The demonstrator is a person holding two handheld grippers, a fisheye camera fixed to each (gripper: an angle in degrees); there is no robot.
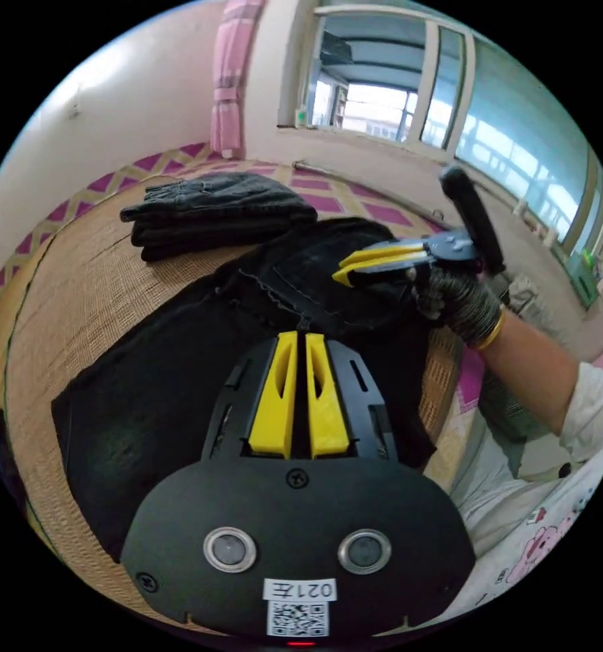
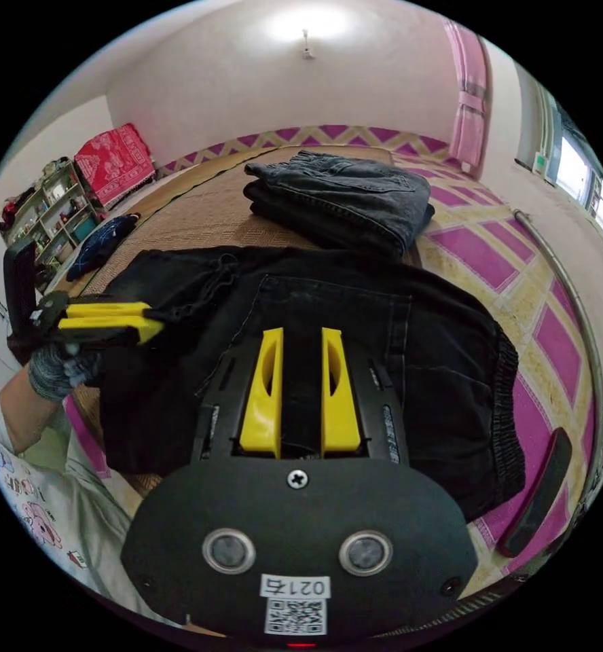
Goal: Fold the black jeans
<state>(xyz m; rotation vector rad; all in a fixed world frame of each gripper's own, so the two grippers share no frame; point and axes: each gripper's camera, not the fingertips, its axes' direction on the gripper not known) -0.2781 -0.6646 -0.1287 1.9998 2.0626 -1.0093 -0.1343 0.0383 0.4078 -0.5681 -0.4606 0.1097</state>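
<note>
One pair of black jeans lies spread on a woven mat, partly folded, its waistband toward the mat's edge in the right gripper view. Two claws are at it. The left claw has its yellow jaws almost pressed together, a thin gap between them, tips at a ridge of dark denim; whether they pinch the cloth I cannot tell. The right claw has its jaws slightly apart with black fabric showing between them; whether it grips is unclear. A gloved hand holds it. Beyond the jeans one folded stack of dark jeans rests on the mat. A pink curtain hangs beside the window.
</note>
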